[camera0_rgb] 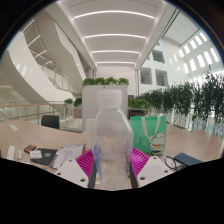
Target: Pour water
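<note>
Level, fingers (79,163) clamping upright bottle (112,143)

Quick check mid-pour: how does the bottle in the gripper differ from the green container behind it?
The bottle is clear and pale; the green container is tinted green. The bottle sits between the gripper fingers, pressed by both magenta pads; the green container stands free beyond them. The bottle looks larger, being nearer. Both appear upright and see-through.

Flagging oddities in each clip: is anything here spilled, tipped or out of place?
Nothing stands out. The clear plastic bottle stands upright between the gripper fingers, pads against its sides. No spill shows on the table, though it looks cluttered with small items.
</note>
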The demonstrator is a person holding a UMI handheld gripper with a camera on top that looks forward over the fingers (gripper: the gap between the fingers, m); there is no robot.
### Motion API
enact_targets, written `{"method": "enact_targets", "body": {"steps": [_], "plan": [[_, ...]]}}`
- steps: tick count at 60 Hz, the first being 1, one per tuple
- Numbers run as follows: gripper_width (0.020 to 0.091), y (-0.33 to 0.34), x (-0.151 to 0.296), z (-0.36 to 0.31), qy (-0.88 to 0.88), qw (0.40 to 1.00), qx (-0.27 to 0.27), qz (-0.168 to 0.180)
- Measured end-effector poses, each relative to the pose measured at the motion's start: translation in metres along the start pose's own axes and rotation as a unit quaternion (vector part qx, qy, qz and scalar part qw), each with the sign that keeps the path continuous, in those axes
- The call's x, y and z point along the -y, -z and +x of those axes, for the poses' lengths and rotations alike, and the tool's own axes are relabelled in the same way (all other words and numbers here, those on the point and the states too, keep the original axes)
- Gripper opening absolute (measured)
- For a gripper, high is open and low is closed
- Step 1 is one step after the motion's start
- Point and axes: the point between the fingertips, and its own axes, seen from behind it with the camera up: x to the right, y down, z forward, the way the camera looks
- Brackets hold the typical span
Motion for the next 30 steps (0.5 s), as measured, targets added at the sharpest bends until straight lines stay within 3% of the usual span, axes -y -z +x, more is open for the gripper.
{"method": "enact_targets", "body": {"steps": [2, 3, 8, 20, 30], "plan": [[0.0486, -0.007, -0.03, -0.005, 0.007, 1.0, 0.0, -0.023], [0.0486, -0.016, -0.013, -0.021, 0.006, 0.999, 0.001, -0.036], [0.0488, -0.021, -0.064, -0.027, 0.014, 0.997, 0.001, -0.071], [0.0486, -0.033, -0.113, -0.022, -0.003, 0.995, -0.012, -0.101], [0.0488, -0.027, -0.118, -0.019, -0.023, 0.994, -0.017, -0.105]]}}
